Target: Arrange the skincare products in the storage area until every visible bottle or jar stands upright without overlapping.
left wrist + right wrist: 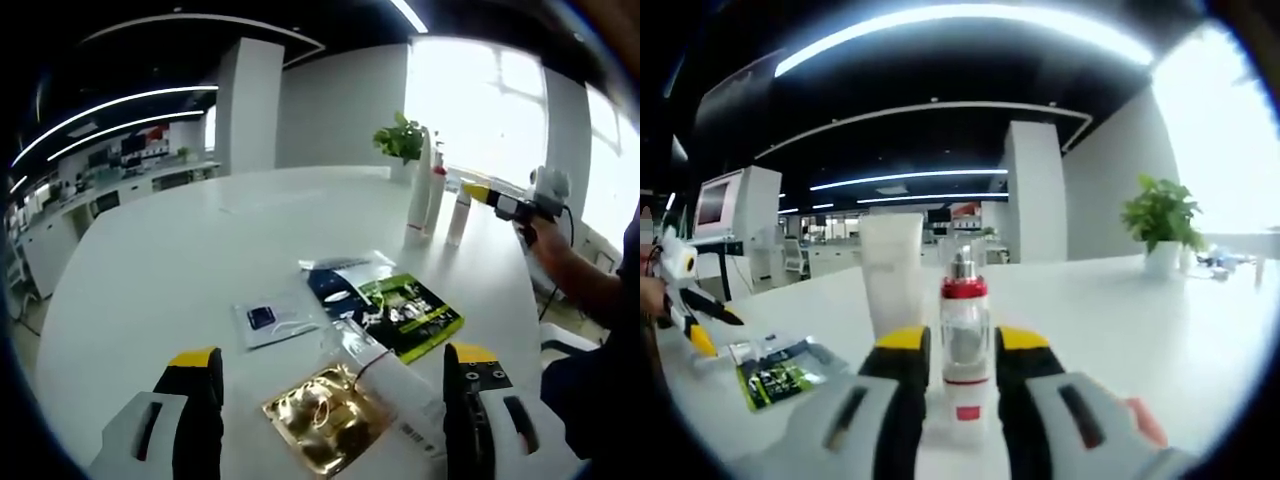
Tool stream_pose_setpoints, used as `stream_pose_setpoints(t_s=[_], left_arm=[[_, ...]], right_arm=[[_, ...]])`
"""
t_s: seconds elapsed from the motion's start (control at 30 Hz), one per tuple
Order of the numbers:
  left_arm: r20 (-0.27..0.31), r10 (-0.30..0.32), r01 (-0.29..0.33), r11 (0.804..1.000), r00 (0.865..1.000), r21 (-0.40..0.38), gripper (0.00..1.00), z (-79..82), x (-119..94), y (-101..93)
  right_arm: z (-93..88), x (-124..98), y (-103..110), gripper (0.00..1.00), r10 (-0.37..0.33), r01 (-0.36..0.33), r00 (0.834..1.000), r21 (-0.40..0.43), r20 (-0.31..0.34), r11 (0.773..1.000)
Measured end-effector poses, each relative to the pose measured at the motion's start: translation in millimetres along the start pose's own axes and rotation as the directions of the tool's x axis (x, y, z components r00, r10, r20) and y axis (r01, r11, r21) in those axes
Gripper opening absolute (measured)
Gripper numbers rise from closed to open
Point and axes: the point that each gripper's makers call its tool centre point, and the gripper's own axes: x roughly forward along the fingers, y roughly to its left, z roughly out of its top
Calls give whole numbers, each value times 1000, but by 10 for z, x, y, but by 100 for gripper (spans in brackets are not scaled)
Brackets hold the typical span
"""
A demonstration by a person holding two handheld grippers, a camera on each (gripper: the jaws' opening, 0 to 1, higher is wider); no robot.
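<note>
My right gripper is shut on a clear pump bottle with a red collar, which stands upright on the white table. A white tube stands upright just behind it to the left. In the left gripper view these upright bottles form a small group at the far right of the table, with the right gripper beside them. My left gripper is open wide over a gold packet and a white tube in clear wrap, both lying flat.
A green-black sachet, a blue packet and a clear packet lie flat mid-table. A potted plant stands behind the bottles. A person's arm reaches in from the right. The left gripper shows at the left of the right gripper view.
</note>
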Motion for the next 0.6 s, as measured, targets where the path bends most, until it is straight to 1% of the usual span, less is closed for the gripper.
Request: stream_pose_setpoints(t_s=[0.17, 0.27, 0.33, 0.4, 0.43, 0.53, 0.6], left_arm=[[3, 0, 0, 1000, 1000, 0, 93, 11, -3, 9], [4, -1, 1, 1000, 1000, 0, 93, 11, -2, 11], [1, -1, 1, 1000, 1000, 2, 93, 7, 1, 16], [2, -1, 1, 1000, 1000, 2, 93, 12, 1, 22], [5, -1, 1, 1000, 1000, 1, 93, 18, 0, 24], [5, 0, 0, 1000, 1000, 2, 93, 23, 1, 35], [2, 0, 0, 1000, 1000, 2, 93, 15, 4, 37]], right_arm=[[-21, 19, 6, 27, -1, 1, 1000, -3, -6, 1000], [-24, 22, -5, 29, -3, 3, 1000, -4, -8, 1000], [-25, 22, -21, 33, -8, 8, 1000, -7, -7, 1000], [-23, 24, -40, 39, -16, 15, 1000, -6, -7, 1000], [-15, 25, -45, 41, -17, 17, 1000, -4, -4, 1000], [70, 9, -51, 46, -21, 21, 999, -5, 27, 1000], [94, 16, -62, 51, -28, 28, 999, -15, 31, 999]])
